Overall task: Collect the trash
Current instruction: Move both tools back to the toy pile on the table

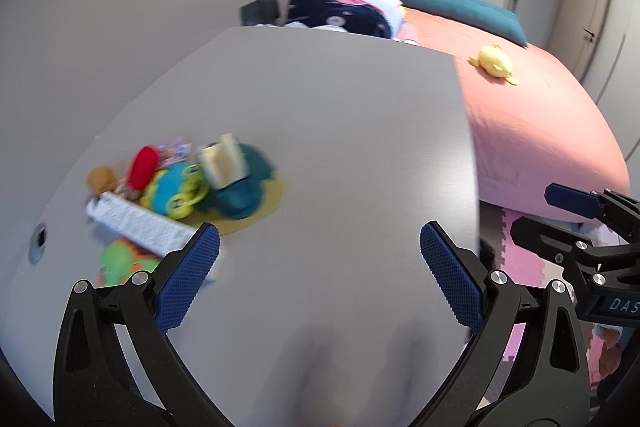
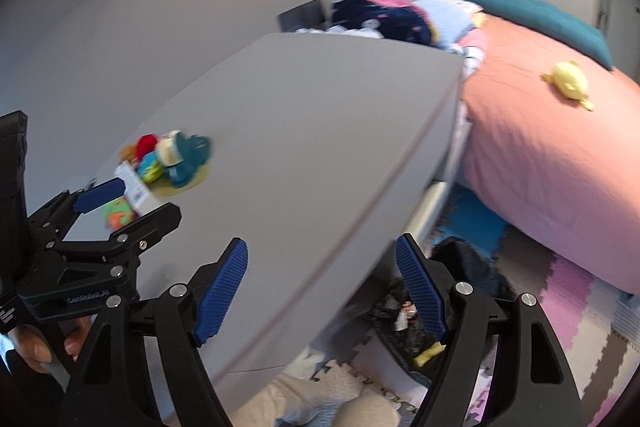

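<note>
While both tools [image 1: 320, 263] [image 2: 322, 279] wide and empty, black trash bag [image 2: 472, 259] with scraps beside the grey table [image 2: 320, 131].

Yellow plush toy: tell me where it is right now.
The yellow plush toy lies alone on the pink bedspread, beyond the grey table's right edge and short of the teal cushion; both wrist views show it upper right.

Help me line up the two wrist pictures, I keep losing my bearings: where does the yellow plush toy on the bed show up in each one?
Left wrist view: the yellow plush toy lies upper right, on the pink bedspread just past the grey table's far right corner.
Right wrist view: the yellow plush toy lies far right, upper part, on the same bedspread.
Shared landmark: the teal cushion behind the toy, at the bed's far edge.
</note>
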Demonstrator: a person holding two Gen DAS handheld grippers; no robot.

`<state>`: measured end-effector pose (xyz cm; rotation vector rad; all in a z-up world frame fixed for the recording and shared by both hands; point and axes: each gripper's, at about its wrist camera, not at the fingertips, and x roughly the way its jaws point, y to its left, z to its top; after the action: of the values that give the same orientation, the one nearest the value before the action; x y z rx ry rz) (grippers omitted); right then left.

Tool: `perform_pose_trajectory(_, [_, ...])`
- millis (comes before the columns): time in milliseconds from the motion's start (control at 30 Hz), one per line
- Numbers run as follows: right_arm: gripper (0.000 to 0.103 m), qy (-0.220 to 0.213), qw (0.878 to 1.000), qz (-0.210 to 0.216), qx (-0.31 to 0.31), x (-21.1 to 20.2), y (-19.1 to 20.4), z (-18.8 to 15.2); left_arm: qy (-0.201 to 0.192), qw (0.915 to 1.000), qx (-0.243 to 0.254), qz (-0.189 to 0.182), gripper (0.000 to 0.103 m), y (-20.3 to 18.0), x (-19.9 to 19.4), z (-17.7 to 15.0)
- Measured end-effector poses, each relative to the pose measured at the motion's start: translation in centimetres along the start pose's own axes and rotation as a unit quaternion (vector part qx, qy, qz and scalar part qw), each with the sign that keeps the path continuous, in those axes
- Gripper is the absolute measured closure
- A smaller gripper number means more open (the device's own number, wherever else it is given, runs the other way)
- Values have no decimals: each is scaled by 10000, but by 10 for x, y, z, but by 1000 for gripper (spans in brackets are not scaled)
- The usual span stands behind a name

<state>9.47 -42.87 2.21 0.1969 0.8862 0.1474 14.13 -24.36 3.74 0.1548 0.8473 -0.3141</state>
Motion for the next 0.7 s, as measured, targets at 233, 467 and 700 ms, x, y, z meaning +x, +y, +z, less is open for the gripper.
perform_pose_trajectory(233, [26, -144, 9987, 84, -472, 11, 45, 4, -2, 9989, -313, 357, 6, 48, -10, -11])
perform_pose_trajectory(467, [26, 4, 9974, 336, -639, 32, 72, 10, 121, 9962, -611, 609, 6, 91, -9, -21])
perform_pose_trajectory(700, [26, 25, 9948, 479, -899, 43, 99, 14, 264, 9952, -618, 714, 6, 112, 6, -29])
